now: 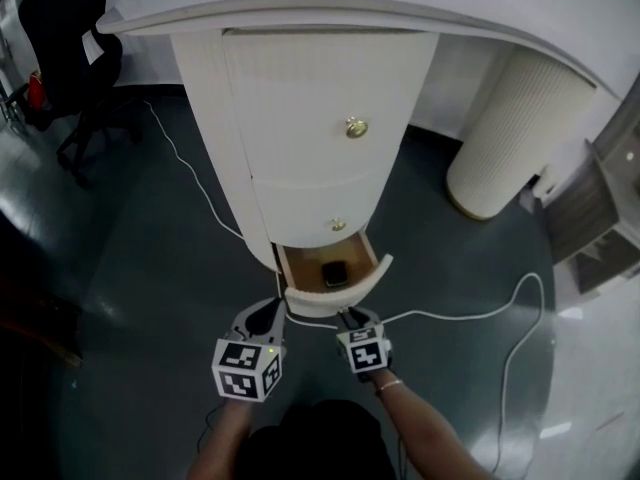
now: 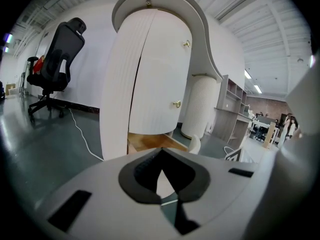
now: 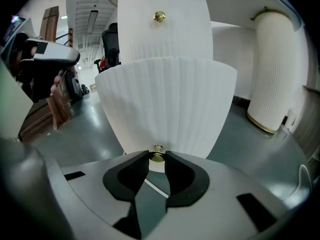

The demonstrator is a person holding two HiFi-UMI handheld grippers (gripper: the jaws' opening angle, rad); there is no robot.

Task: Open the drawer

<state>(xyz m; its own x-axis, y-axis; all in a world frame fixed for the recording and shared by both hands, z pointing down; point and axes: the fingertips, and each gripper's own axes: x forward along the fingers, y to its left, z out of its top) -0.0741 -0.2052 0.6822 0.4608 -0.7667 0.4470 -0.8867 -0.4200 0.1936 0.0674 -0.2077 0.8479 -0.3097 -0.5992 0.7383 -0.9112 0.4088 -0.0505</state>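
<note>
A white ribbed cabinet has its bottom drawer pulled out, with a dark object lying inside on the wooden floor. My right gripper is shut on the drawer's small brass knob, and the curved drawer front fills the right gripper view. My left gripper hangs just left of the drawer front, touching nothing; its tips meet with nothing between them. The left gripper view shows the drawer's wooden inside from the side.
Two closed drawers above carry brass knobs. A white ribbed column stands to the right, and a white cable trails across the dark floor. An office chair is at the far left, a shelf unit at the right.
</note>
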